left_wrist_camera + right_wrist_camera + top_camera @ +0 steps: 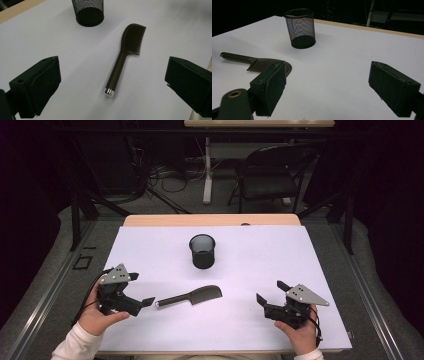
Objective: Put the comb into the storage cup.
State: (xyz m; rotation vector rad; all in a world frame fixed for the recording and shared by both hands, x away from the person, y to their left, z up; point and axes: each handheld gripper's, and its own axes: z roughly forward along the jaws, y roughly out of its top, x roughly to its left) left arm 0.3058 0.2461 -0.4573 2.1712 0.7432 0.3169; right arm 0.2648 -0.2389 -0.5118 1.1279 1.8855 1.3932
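Observation:
A dark comb (192, 296) with a long handle lies flat on the white table sheet (260, 255), its silver-capped handle end pointing left. Behind it stands a black mesh cup (202, 251), upright and apart from it. My left gripper (141, 289) is open just left of the handle end, not touching it. In the left gripper view the comb (125, 57) lies ahead between the wide jaws of the left gripper (113, 75), with the cup (88, 12) beyond. My right gripper (270, 291) is open to the comb's right. From the right gripper (328, 80), comb (262, 63) and cup (300, 27) show at the left.
A wooden table edge (210, 220) runs along the far side of the sheet. Beyond it, on the floor, are a black folding chair (272, 170), a white table leg (207, 170) and loose cables (165, 175). Dark frame rails flank the table.

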